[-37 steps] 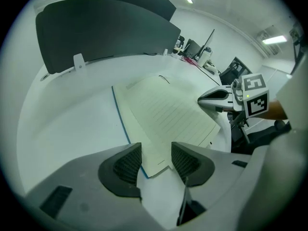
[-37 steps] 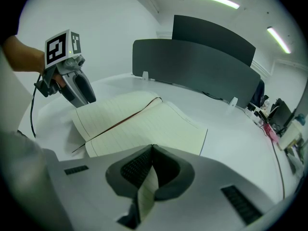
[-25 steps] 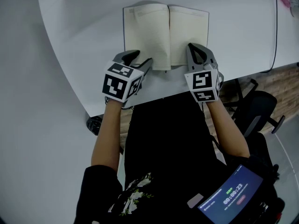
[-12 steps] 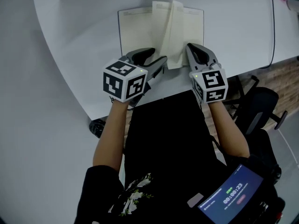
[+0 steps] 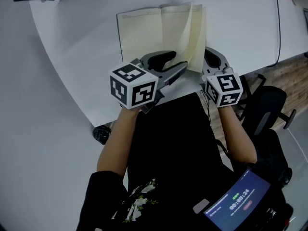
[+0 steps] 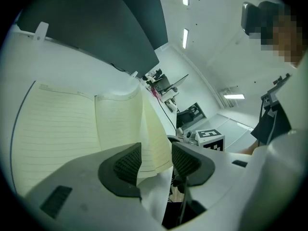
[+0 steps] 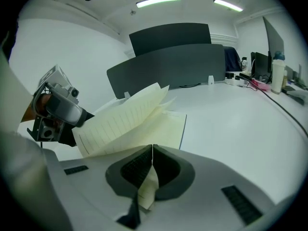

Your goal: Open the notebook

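The notebook lies open on the white table, cream lined pages up. A sheaf of its pages stands lifted and leans over the right half. My left gripper reaches in from the lower left; its jaws stand apart, and in the left gripper view the lower edge of the lifted pages hangs loosely between the pads. My right gripper sits at the notebook's lower right corner, tips hidden behind the pages. In the right gripper view it is shut on a page corner.
A black cable runs across the table at the right. The table's near edge curves just below the notebook. A black chair stands beside the person, and a tablet with a timer rests near the lap. Dark divider panels rise behind the table.
The notebook lay flat a second ago; a sheaf of pages has since risen from the left half and swung over to the right. My left gripper moved up and rightward under them.
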